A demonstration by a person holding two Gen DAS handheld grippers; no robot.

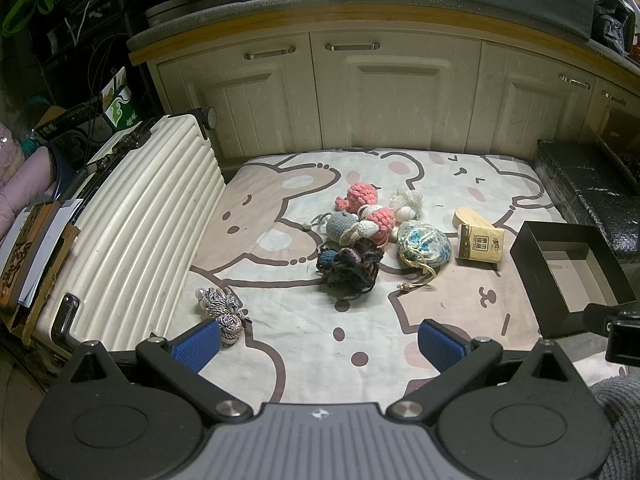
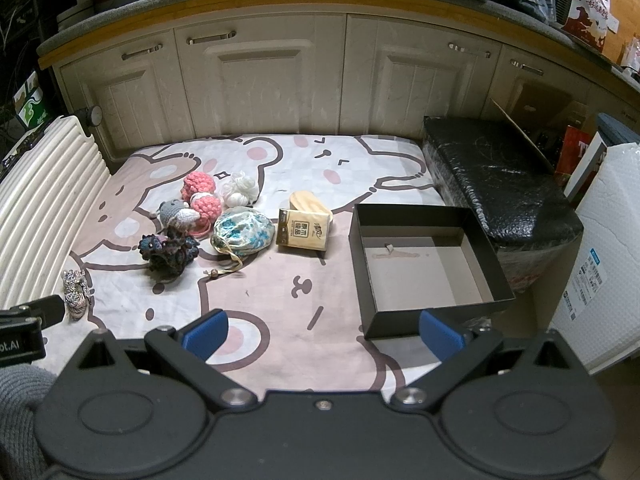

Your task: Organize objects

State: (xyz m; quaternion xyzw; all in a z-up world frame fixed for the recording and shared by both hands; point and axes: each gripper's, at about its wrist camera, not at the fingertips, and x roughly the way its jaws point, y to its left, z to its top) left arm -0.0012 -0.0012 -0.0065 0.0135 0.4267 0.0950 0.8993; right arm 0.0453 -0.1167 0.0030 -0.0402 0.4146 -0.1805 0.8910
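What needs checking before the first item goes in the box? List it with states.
1. Left gripper open, holding nothing: ok.
2. Right gripper open, holding nothing: ok.
3. Black box open-topped, nothing inside but a small scrap: ok.
4. Tissue pack overlaps the wooden piece behind it: not ok.
5. Floral pouch lies apart from the box: ok.
6. Crochet toys touch each other: not ok.

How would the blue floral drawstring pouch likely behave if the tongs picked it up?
The floral pouch looks like soft cloth, so it would probably sag and deform. Its loose beaded cord would likely dangle. Resting slumped on the sheet, it seems unlikely to roll.
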